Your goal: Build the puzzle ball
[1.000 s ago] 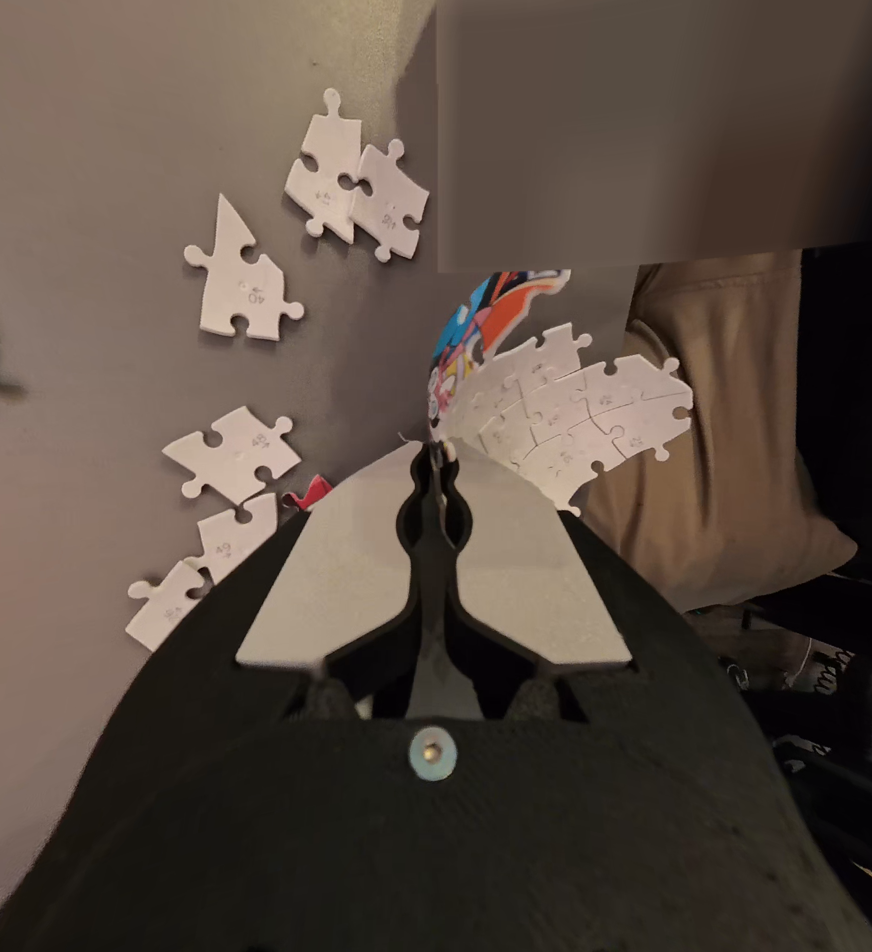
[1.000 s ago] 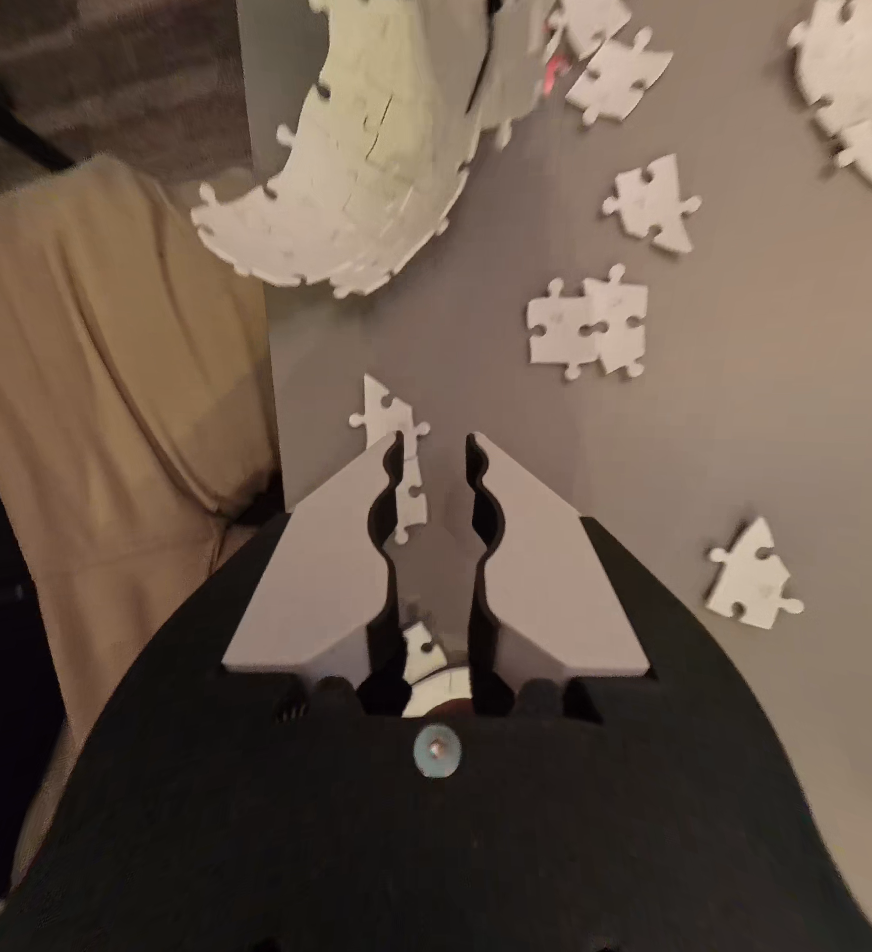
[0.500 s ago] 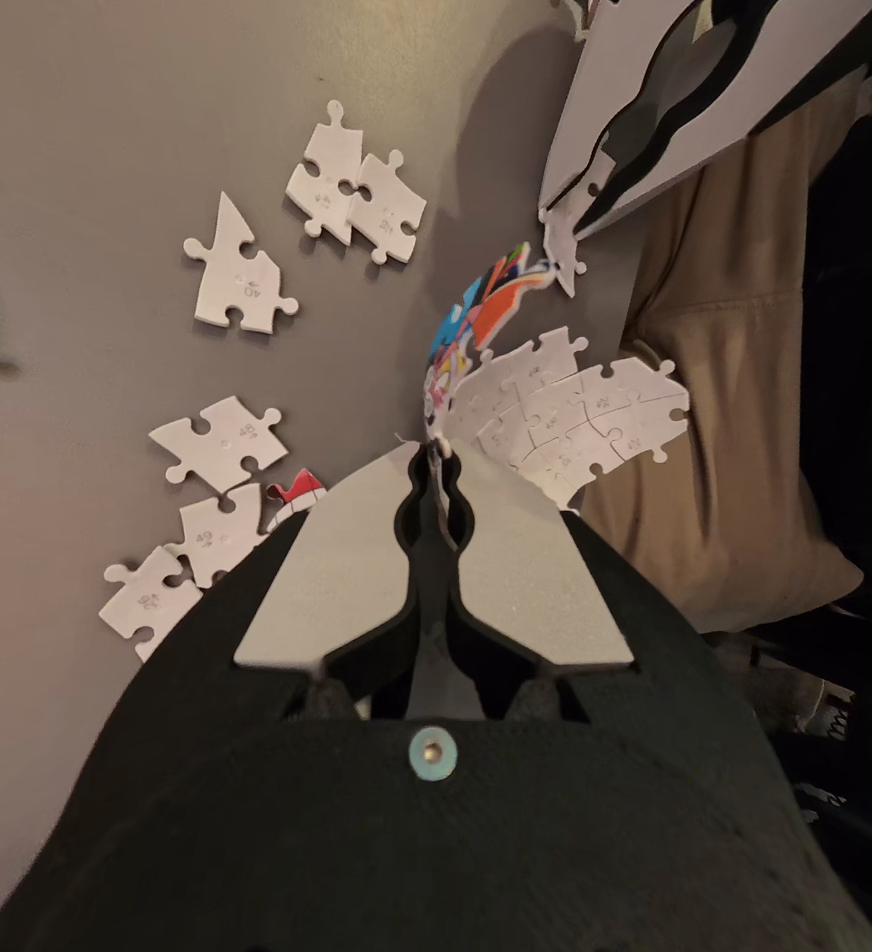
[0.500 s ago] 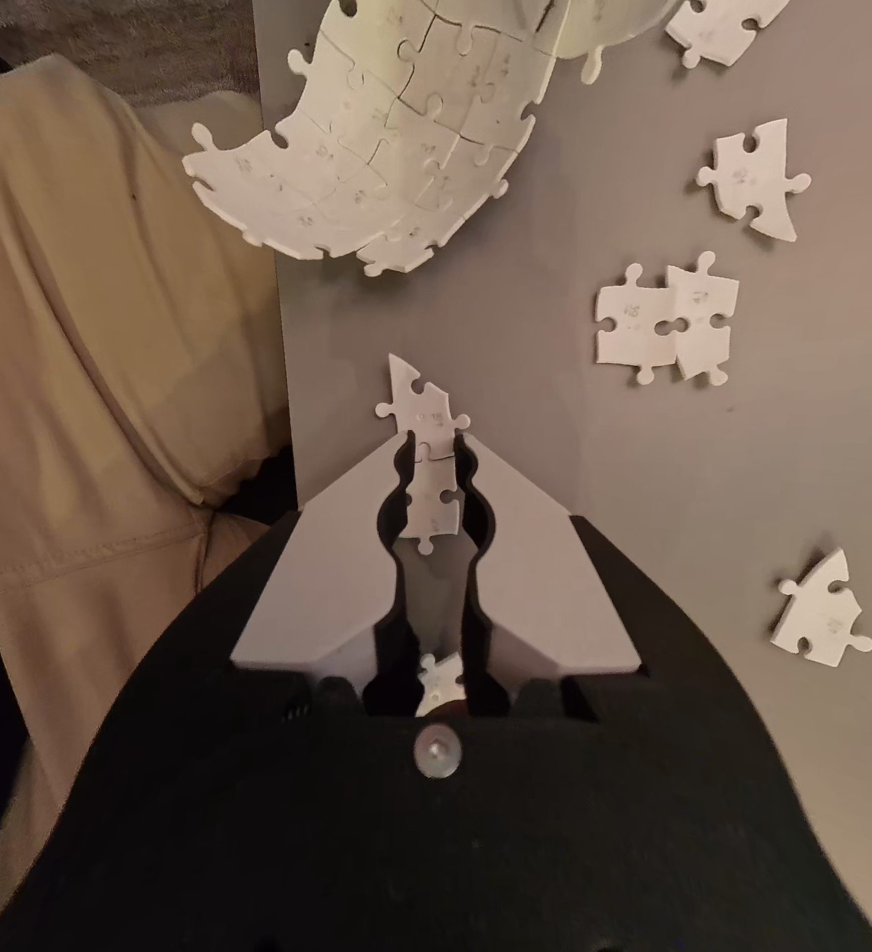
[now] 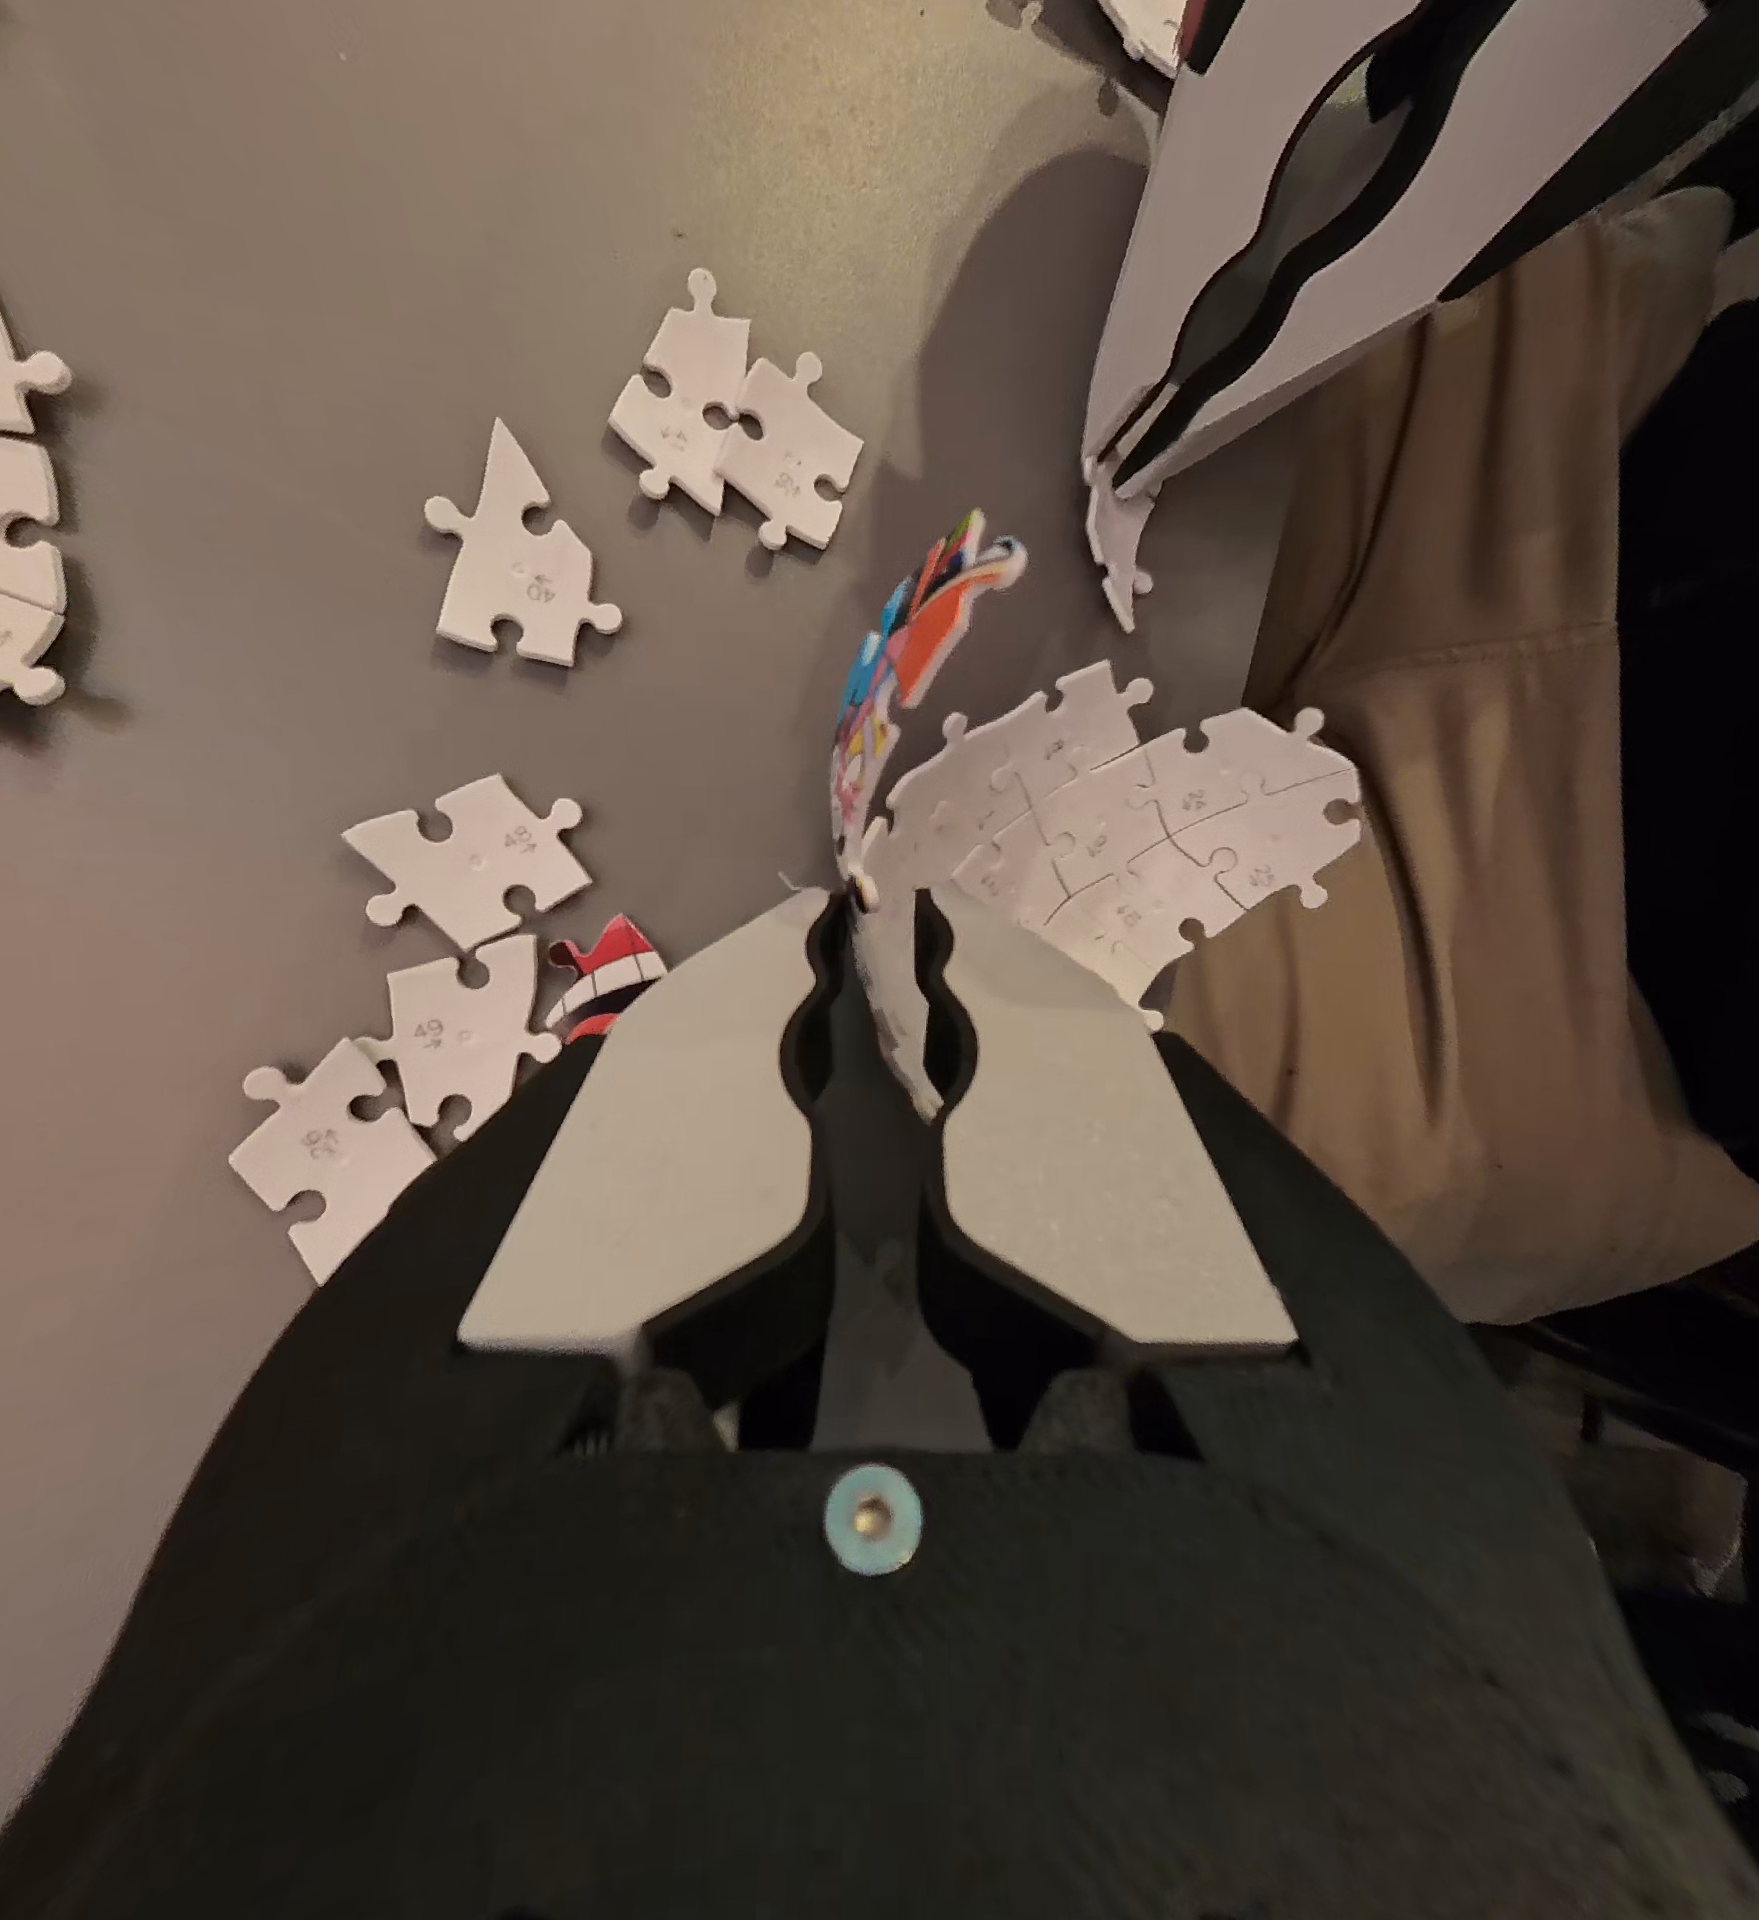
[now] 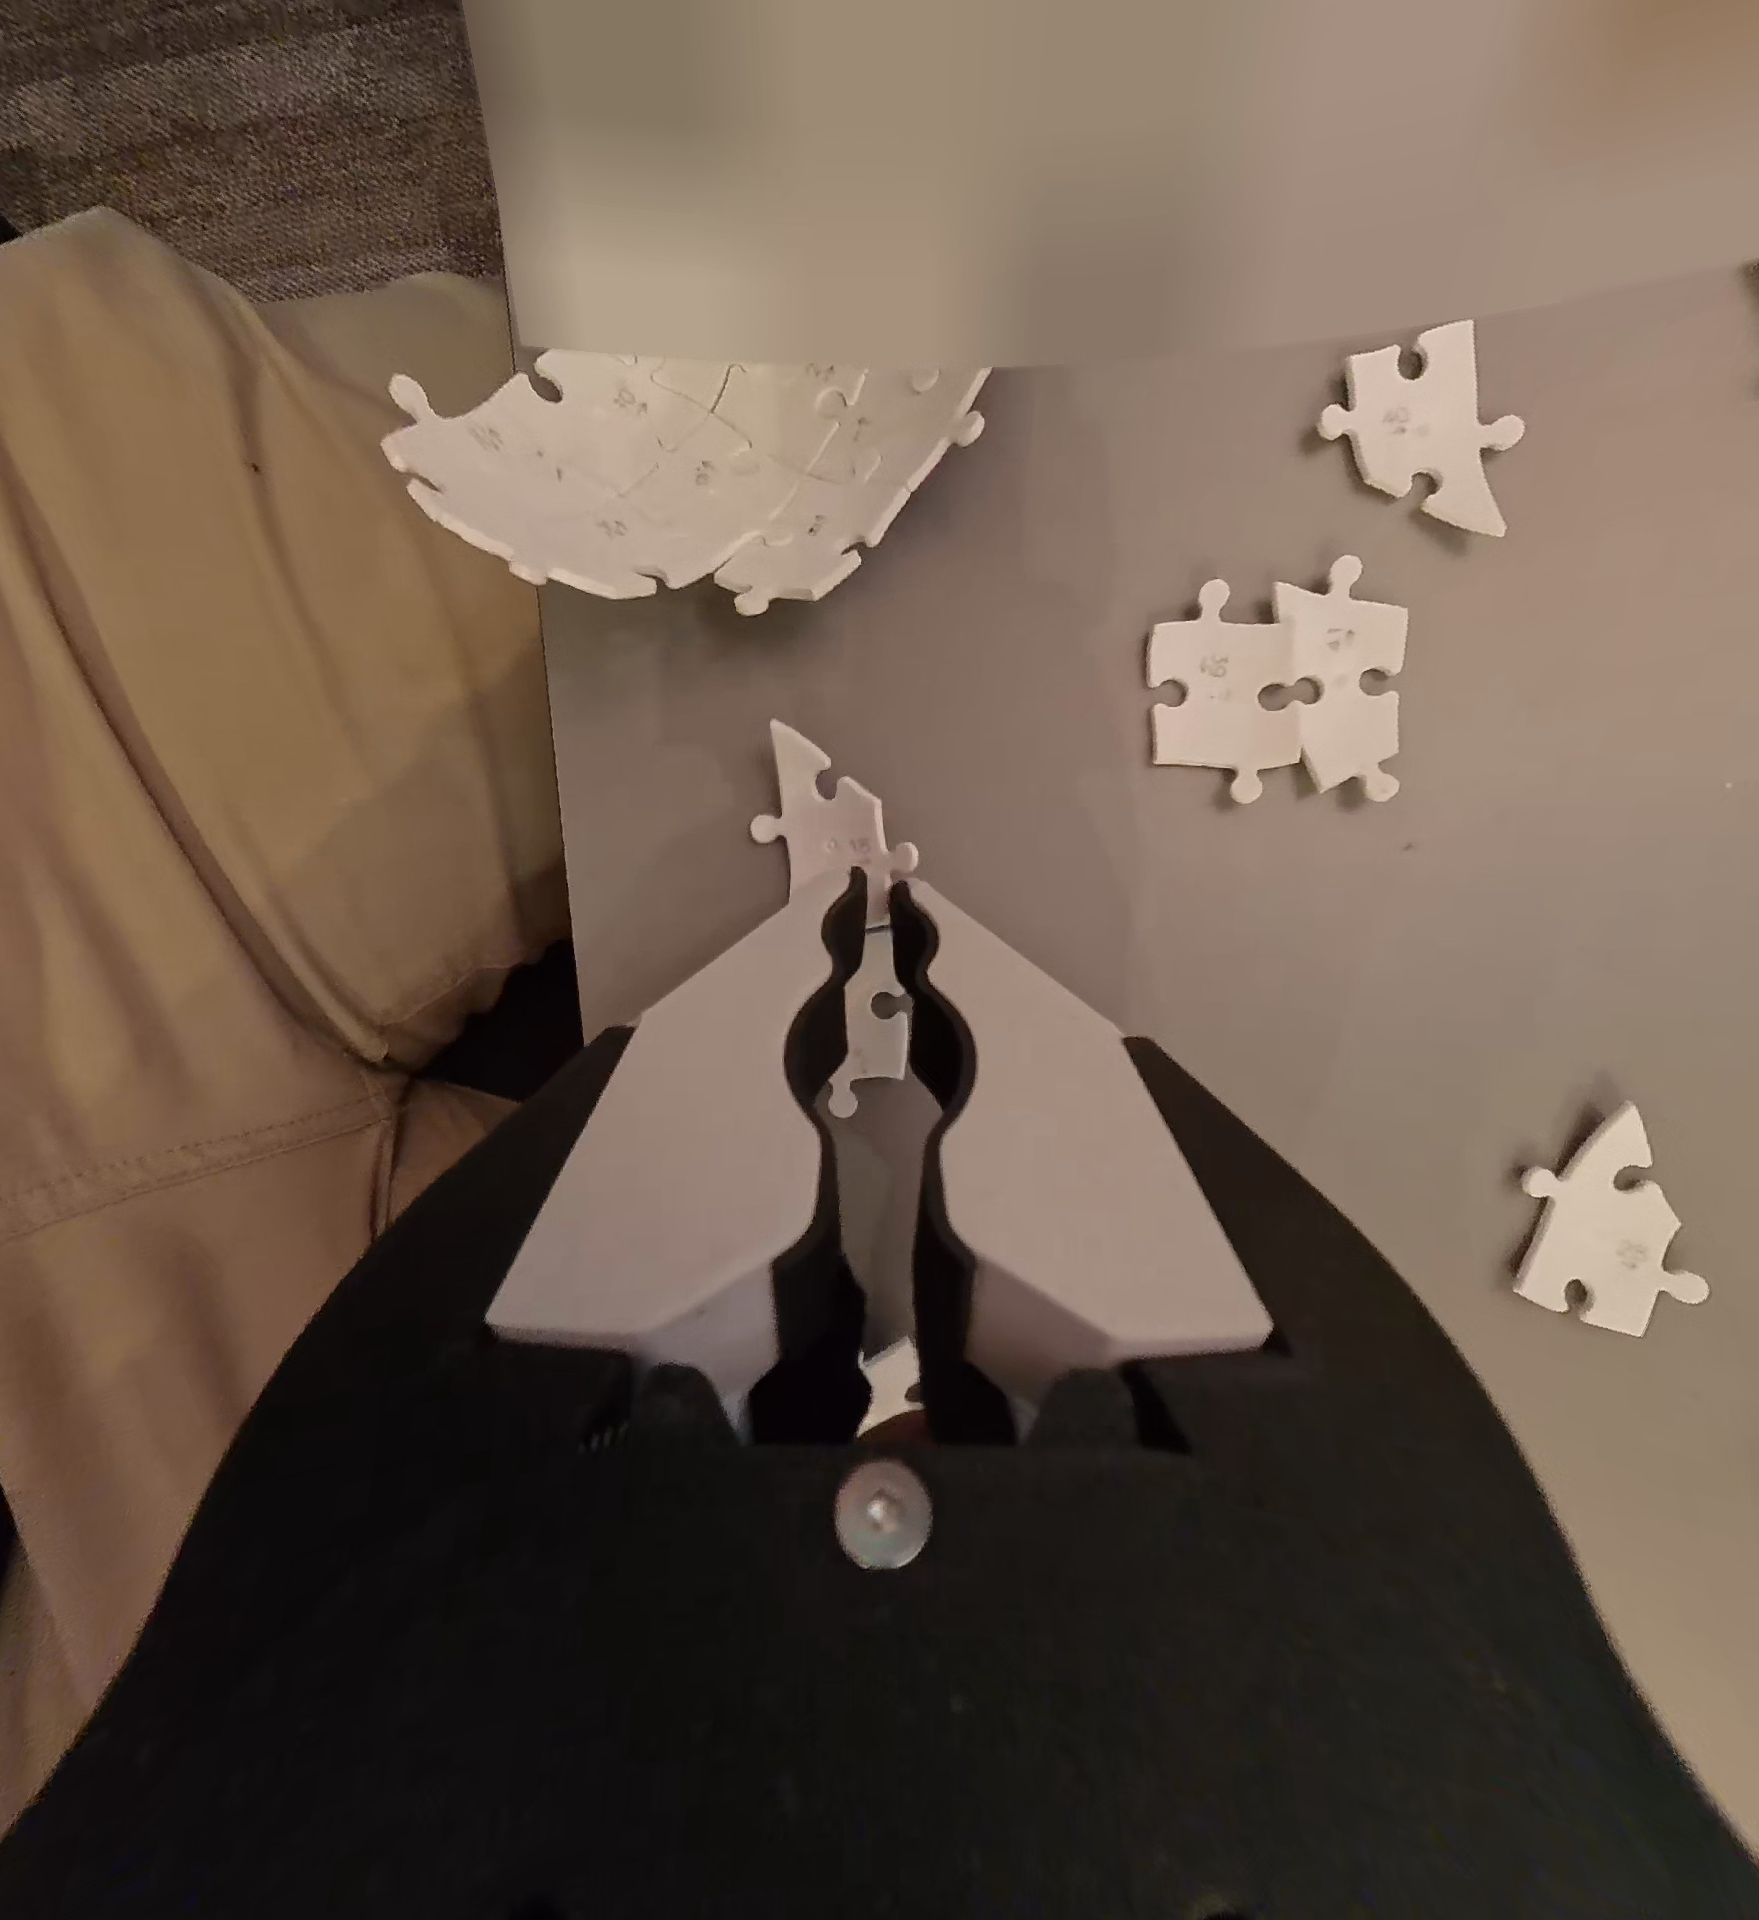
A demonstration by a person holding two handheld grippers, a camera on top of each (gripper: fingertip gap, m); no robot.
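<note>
The left gripper has its fingers drawn close, pinching the lower edge of the partly built puzzle ball, a curved shell of joined pieces that rises from the fingertips and fans out beyond them and to their right, held clear of the grey table. The shell shows its white numbered inner face; a strip of its coloured printed outer face is visible along the edge just beyond the fingertips. The right gripper has its fingers nearly pressed together, clamping a pair of joined white pieces: the pointed piece projects beyond the fingertips, the second lies between the fingers. In the left wrist view that gripper stands beyond and to the right of the left fingertips, its pieces hanging from its tips near the shell's coloured edge but apart from it. In the right wrist view the shell hangs beyond the fingertips, slightly to their left, partly over the table edge. Loose white pieces lie face down on the table to the left of the left fingers, among them a joined pair, a pointed single piece, and one coloured piece just beside the left finger. Tan fabric lies right of the left fingers, off the table.
</note>
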